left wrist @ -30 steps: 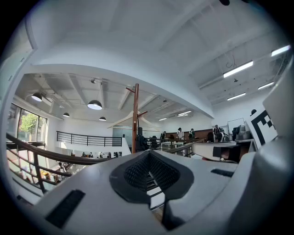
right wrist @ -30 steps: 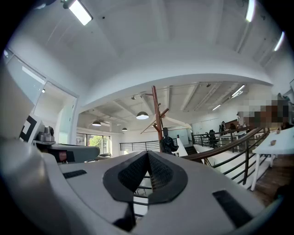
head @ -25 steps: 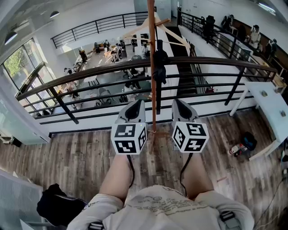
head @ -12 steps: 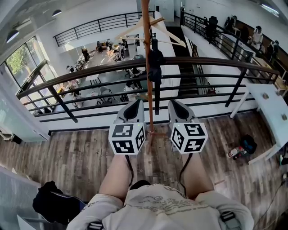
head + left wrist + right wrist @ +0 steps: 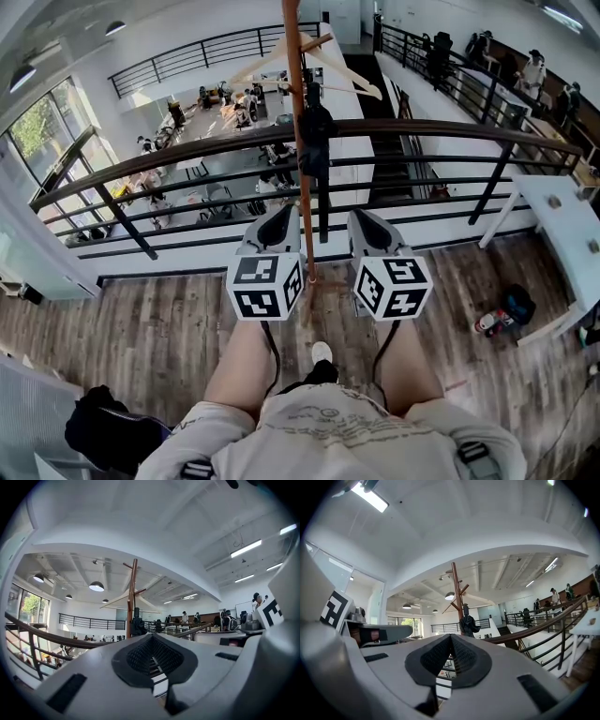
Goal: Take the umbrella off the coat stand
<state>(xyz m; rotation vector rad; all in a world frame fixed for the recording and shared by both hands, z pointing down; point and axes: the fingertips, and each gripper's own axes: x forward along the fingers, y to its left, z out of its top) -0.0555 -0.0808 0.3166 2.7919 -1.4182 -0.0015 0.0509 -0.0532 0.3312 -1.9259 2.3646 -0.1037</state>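
The brown wooden coat stand (image 5: 302, 178) rises in front of the black railing, and a folded black umbrella (image 5: 315, 141) hangs from a peg high on its pole. In the head view my left gripper (image 5: 281, 216) and right gripper (image 5: 361, 218) point level on either side of the pole, short of the umbrella and below it. Both have their jaws shut with nothing between them. The left gripper view has the umbrella (image 5: 137, 625) just above the shut left gripper (image 5: 152, 637). In the right gripper view the umbrella (image 5: 468, 621) hangs beyond the shut right gripper (image 5: 450, 637).
A black metal railing (image 5: 422, 131) runs across right behind the stand, with an open lower floor beyond. Wooden hangers (image 5: 347, 75) sit near the stand's top. A white table (image 5: 572, 225) is at the right, small items (image 5: 502, 309) lie under it, and a black bag (image 5: 103, 431) is at the lower left.
Both grippers have moved forward toward the stand, still shut. The pole and umbrella have shifted left in the head view. A shoe has come into view below the grippers.
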